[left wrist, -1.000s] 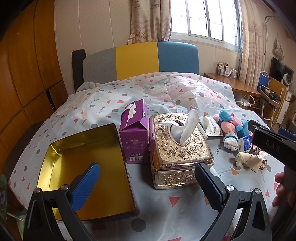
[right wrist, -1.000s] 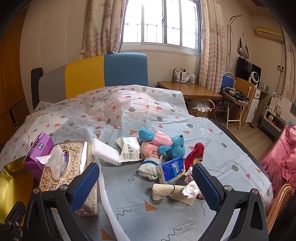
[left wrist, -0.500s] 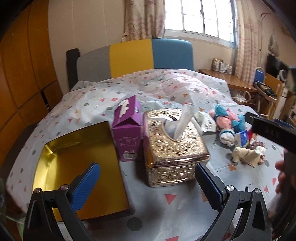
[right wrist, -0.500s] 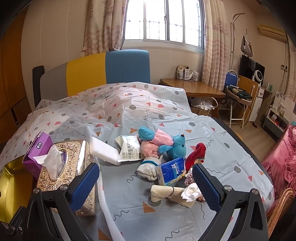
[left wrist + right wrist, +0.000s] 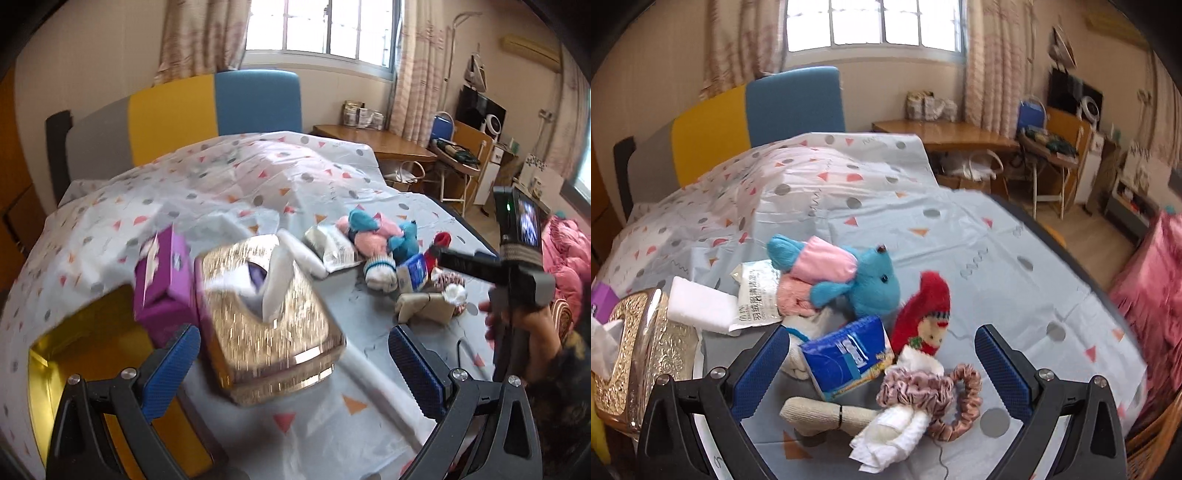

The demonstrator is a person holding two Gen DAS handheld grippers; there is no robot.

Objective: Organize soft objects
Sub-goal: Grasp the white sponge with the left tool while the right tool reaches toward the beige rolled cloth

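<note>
Bedroom setting: a bed [image 5: 960,236] under a pale sheet printed with triangles and dots serves as my work surface, window at 12 o'clock. My right gripper [image 5: 882,363] hangs with its jaws wide apart and empty over a heap of soft items. Between its fingers lies a blue tissue pack [image 5: 847,356], long axis running roughly 8 to 2 o'clock; I judge it light, squashy and slick in its wrapper, best pinched across the short sides. A blue plush toy [image 5: 868,286] sits at 12 o'clock of it, a red doll [image 5: 929,314] at 2 o'clock, a pink scrunchie [image 5: 945,395] at 4 o'clock. My left gripper [image 5: 295,363] is likewise spread and empty, facing a gold tissue box [image 5: 266,317]; a gold tray [image 5: 92,354] lies at its 9 o'clock, a likely destination.
</note>
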